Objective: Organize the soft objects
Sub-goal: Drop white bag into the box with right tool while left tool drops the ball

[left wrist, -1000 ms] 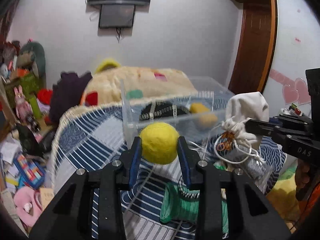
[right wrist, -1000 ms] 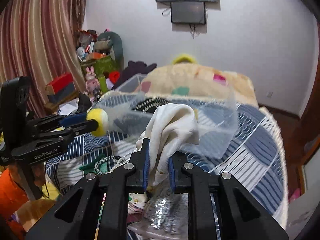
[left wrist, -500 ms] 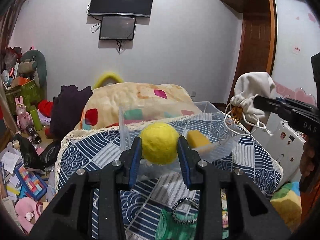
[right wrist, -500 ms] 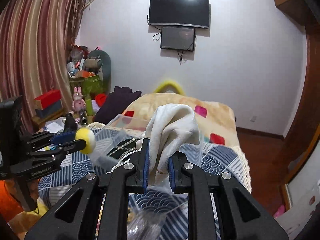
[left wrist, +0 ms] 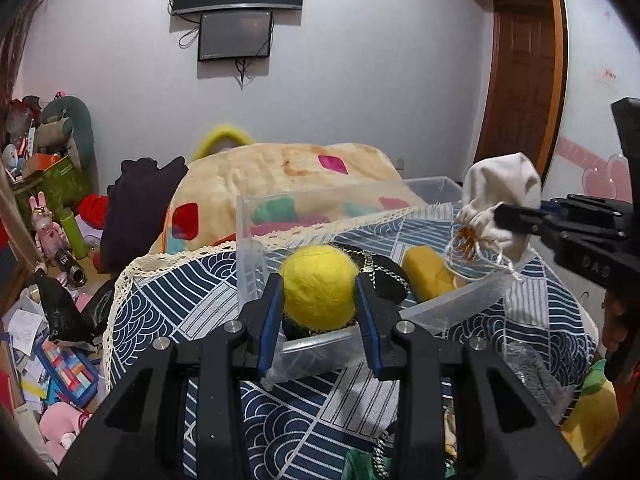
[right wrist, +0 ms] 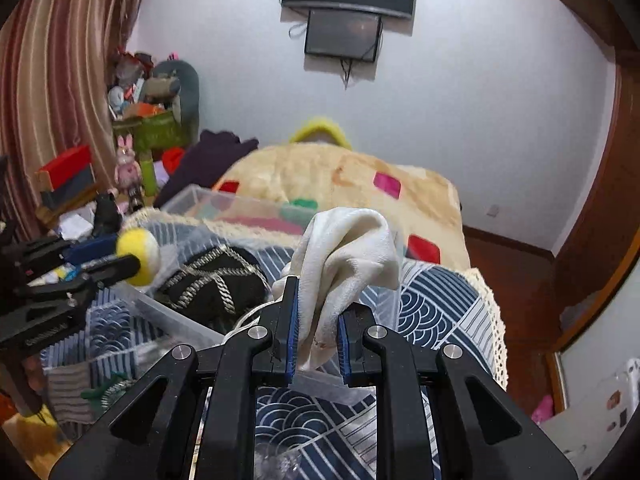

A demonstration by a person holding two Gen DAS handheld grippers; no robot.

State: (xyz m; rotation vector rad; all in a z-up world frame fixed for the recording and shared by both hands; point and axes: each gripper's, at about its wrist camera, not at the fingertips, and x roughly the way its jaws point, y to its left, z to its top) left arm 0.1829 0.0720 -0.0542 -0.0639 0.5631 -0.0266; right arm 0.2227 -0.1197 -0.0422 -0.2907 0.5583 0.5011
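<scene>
My left gripper (left wrist: 319, 294) is shut on a yellow felt ball (left wrist: 319, 287) and holds it over the near edge of a clear plastic bin (left wrist: 456, 295). The bin lies on the blue patterned bedspread and holds a black chain-trimmed pouch (right wrist: 216, 280) and a yellow soft object (left wrist: 426, 274). My right gripper (right wrist: 317, 330) is shut on a cream drawstring pouch (right wrist: 348, 256), held above the bin's right side; the pouch also shows in the left wrist view (left wrist: 500, 196). The ball also shows in the right wrist view (right wrist: 138, 250).
A beige blanket with coloured patches (left wrist: 280, 176) lies behind the bin. A green item with a chain (left wrist: 368, 460) and a clear packet (left wrist: 532, 376) lie on the near bedspread. Toys and boxes (left wrist: 48, 280) clutter the floor at left. A wooden door (left wrist: 520, 80) stands at right.
Both grippers have moved forward and down toward the bin with their loads. The ball now hangs over the bin's near edge and the pouch over its right side.
</scene>
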